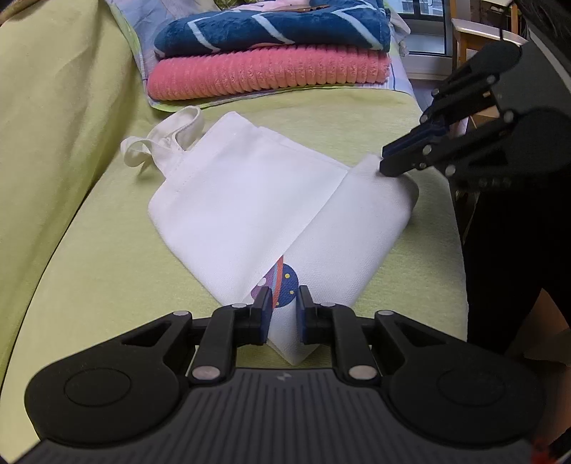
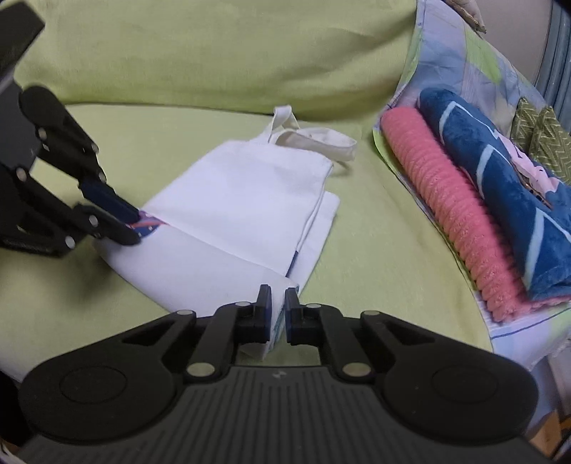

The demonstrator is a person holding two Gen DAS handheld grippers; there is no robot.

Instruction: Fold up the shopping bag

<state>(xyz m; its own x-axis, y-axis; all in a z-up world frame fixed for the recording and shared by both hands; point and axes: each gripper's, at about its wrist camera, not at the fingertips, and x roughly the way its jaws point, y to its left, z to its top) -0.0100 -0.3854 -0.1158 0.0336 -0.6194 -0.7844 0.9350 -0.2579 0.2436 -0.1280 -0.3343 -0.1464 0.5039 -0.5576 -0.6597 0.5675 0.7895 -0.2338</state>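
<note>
A white shopping bag [image 1: 242, 192] lies flat on a yellow-green sofa seat [image 1: 107, 271], its cream handles [image 1: 167, 139] pointing away from me. Its bottom part is folded up over the body, showing a bit of blue and purple print [image 1: 283, 285]. My left gripper [image 1: 284, 314] is shut on the near corner of that flap. My right gripper [image 2: 277, 314] is shut on the flap's other corner, and from the left wrist it appears at the right [image 1: 383, 162]. The right wrist view shows the bag [image 2: 249, 192], its handles [image 2: 314, 139] and the left gripper [image 2: 134, 228] pinching the printed corner.
A folded pink towel [image 1: 264, 71] and a blue blanket [image 1: 271, 28] are stacked on a patterned cloth past the handles. The sofa back [image 1: 53, 107] rises along one side. A person's dark-clothed leg [image 1: 517, 267] stands at the sofa's front edge.
</note>
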